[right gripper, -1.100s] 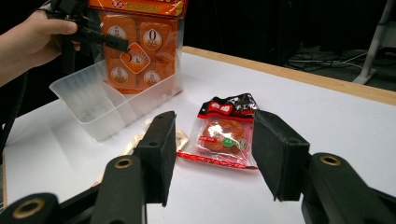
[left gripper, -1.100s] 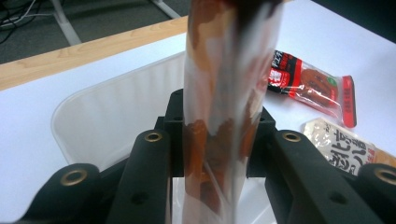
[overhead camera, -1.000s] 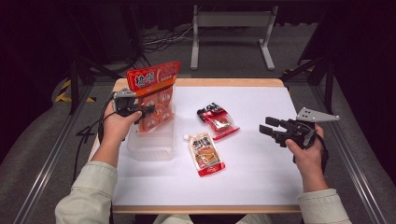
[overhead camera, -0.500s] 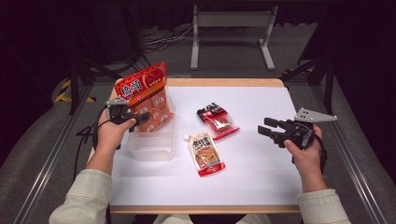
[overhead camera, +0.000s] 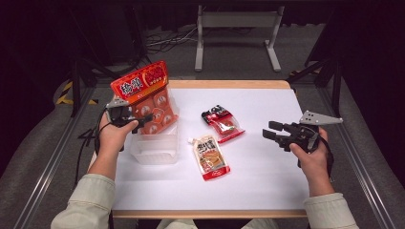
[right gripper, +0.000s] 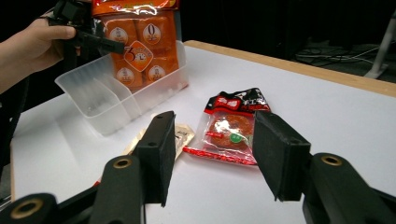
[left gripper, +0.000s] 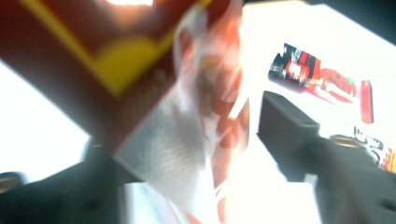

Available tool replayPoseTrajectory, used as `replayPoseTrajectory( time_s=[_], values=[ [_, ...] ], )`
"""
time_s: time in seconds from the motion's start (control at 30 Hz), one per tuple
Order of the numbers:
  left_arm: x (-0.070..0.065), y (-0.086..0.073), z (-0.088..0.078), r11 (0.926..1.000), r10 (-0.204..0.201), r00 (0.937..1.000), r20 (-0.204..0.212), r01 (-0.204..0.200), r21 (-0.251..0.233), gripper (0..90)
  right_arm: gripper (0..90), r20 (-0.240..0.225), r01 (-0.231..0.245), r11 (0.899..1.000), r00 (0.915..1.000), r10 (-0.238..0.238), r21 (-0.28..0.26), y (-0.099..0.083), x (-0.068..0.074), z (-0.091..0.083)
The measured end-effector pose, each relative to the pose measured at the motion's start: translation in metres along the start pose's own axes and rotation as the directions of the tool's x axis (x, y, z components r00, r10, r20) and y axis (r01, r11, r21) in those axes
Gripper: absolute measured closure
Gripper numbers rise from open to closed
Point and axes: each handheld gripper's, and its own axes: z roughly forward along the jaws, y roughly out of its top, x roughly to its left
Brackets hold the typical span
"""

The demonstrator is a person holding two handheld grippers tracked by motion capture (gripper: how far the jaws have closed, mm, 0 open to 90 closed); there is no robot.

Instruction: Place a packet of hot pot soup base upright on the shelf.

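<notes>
The jaws of the left gripper (overhead camera: 143,118) have just been opening, and in the left gripper view they are seen parted with the large orange snack bag (overhead camera: 145,98) between them and no pad visibly pressing on it, though that view is blurred. Compared with a second ago, the bag is found lower and tilted, its bottom resting inside the clear plastic bin (overhead camera: 155,150) directly below and in front of this gripper, its red header leaning back toward the hand. From this it is judged that the bag has been released into the bin and that this placement is nearly or wholly done. The right gripper (overhead camera: 271,132) is held open and empty, well apart from the bin. Just ahead of its jaws the small red packet (right gripper: 231,126) is seen lying flat, with the sauce pouch (overhead camera: 210,157) nearer its left jaw; one of these is judged the likely next pick.
</notes>
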Motion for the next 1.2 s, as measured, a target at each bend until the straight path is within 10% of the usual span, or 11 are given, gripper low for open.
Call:
replayPoseTrajectory(
  time_s=[0.07, 0.4, 0.7, 1.2],
  values=[
    [-0.001, 0.0, -0.003, 0.9996, 0.023, 0.9979, -0.061, -0.022, 0.018, 15.4, 48.5, 0.0, 0.007, 1.0, 1.0, -0.007, 0.003, 0.0, 0.0, 0.002],
    [-0.004, -0.013, -0.027, 0.998, 0.045, 0.9936, -0.103, -0.05, -0.039, 8.9, 48.1, 0.006, 0.009, 1.0, 0.9999, -0.009, 0.019, -0.002, -0.001, 0.004],
    [-0.023, -0.03, -0.064, 0.995, 0.047, 0.9964, -0.071, -0.053, -0.084, 8.1, 45.2, -0.034, -0.03, 0.997, 0.999, 0.028, -0.075, -0.01, -0.004, 0.005],
    [-0.053, -0.053, -0.096, 0.9929, 0.076, 0.9969, 0.021, -0.073, -0.093, 5.1, 36.8, 0.038, 0.045, 0.998, 0.9983, -0.044, -0.035, -0.01, -0.004, 0.001]
  ],
)
